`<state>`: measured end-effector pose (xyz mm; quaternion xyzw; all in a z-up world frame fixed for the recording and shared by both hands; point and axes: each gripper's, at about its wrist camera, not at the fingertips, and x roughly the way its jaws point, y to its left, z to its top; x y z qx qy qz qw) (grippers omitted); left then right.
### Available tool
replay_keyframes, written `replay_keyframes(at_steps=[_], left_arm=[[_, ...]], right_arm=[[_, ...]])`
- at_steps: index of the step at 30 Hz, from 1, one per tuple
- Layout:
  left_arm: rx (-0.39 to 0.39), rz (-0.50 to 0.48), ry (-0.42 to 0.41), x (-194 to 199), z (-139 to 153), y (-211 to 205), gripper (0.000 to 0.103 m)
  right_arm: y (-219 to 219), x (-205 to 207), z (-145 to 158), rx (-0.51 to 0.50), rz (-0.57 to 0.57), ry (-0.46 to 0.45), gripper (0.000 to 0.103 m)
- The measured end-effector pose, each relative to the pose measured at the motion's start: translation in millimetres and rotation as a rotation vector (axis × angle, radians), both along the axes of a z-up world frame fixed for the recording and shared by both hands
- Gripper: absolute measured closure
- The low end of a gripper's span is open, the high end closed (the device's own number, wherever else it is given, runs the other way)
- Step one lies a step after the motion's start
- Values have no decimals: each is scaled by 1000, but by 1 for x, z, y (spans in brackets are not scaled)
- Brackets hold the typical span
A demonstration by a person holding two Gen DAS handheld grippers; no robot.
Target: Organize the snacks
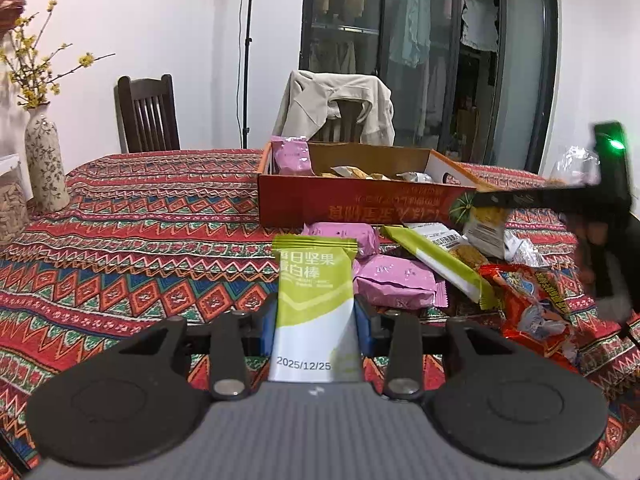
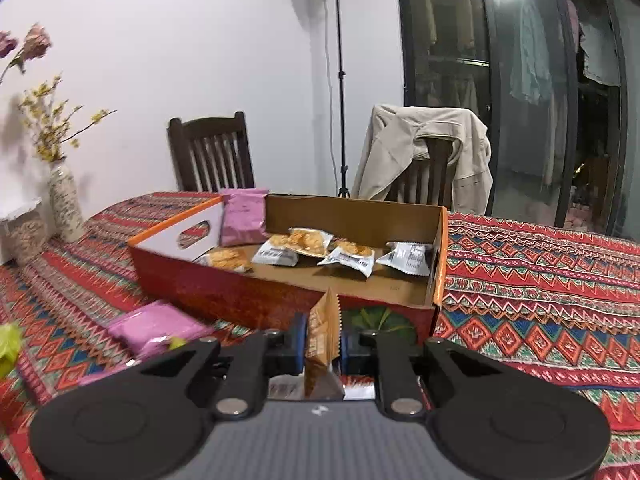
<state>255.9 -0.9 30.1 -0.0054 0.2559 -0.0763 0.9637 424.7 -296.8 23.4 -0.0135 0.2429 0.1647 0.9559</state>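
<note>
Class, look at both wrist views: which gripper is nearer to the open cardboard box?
Right. The right gripper, shut on a brown snack packet, sits just before the cardboard box. The left gripper, shut on a green bar, is farther back, behind the pink packets.

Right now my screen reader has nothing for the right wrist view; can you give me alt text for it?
The right gripper is shut on a small orange-brown snack packet, held upright in front of an open cardboard box. The box holds several small packets and a pink pouch, on a red patterned tablecloth.
</note>
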Motion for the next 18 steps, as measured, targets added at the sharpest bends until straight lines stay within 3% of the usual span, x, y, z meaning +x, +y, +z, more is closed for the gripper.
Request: replay_keyframes(at_steps=[6,11,18], left_arm=[[-35,-34,24,-15,-3,-2,64],[-54,-77,33,-21,-6,-13,64],[-52,-108,8,-29,0,-22,64]], right_arm=[[-14,-85,13,31,-32,-51,88],[-26,-156,20,89,-18,-29,88],[-30,-188,23,116,-14,-30,88]])
